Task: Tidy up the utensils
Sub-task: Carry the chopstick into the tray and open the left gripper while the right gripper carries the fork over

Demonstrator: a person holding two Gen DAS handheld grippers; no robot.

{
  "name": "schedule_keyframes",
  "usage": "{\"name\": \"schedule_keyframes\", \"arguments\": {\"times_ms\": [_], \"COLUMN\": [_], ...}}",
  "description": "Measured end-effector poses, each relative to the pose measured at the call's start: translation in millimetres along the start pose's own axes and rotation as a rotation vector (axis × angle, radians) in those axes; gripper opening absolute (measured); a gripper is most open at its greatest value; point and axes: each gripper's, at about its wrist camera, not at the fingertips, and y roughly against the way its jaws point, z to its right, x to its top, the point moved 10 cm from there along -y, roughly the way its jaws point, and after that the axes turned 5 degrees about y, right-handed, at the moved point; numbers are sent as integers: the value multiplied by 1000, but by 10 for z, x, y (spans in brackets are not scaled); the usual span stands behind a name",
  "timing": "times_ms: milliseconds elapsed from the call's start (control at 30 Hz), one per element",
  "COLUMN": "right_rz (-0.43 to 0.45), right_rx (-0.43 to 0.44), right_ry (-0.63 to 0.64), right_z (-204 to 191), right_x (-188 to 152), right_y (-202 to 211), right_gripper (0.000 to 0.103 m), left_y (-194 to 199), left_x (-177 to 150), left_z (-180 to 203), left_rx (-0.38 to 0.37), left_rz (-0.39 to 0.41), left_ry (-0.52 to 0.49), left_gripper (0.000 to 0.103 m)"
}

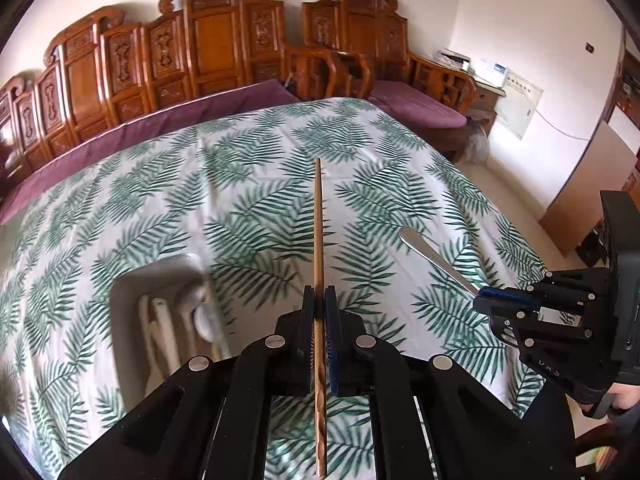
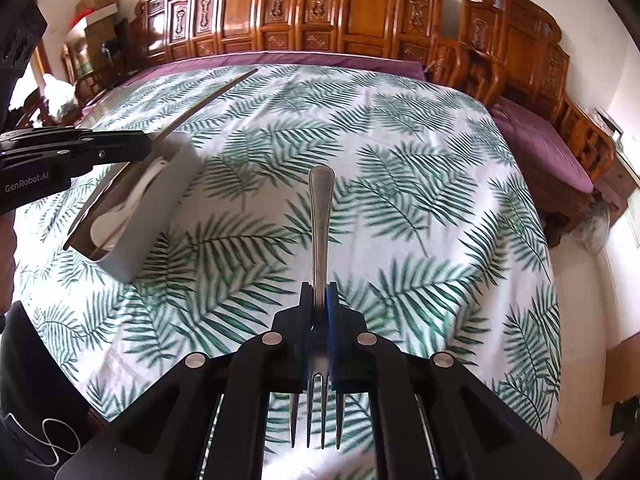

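My left gripper [image 1: 319, 298] is shut on a wooden chopstick [image 1: 318, 224] that points forward above the table. It also shows in the right wrist view [image 2: 148, 144], above the tray. My right gripper [image 2: 319, 294] is shut on a metal fork [image 2: 321, 216], handle forward, tines back toward the camera. It also shows in the left wrist view [image 1: 480, 296] with the fork handle [image 1: 432, 256] sticking out. A grey utensil tray [image 1: 120, 320] [image 2: 160, 216] lies on the table at the left and holds white spoons [image 1: 204, 316] [image 2: 132, 196].
The table wears a white cloth with green fern leaves [image 1: 248, 184] [image 2: 400, 160]. Carved wooden benches with purple cushions [image 1: 208, 40] [image 2: 320, 8] stand behind it. The floor [image 1: 520, 200] lies to the right of the table.
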Motion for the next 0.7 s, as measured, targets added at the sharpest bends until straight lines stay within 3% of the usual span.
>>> {"name": "schedule_keyframes", "arguments": {"times_ms": [700], "right_rz": [8], "right_rx": [66], "right_ry": [123], "right_z": [-890], "right_x": [398], "right_y": [-146], "right_gripper": [7], "left_y": [119], "left_x": [-446], "left_z": [-1132], "left_rx": [103], "left_rz": [-37], "left_ry": [134], "left_gripper": [4]}}
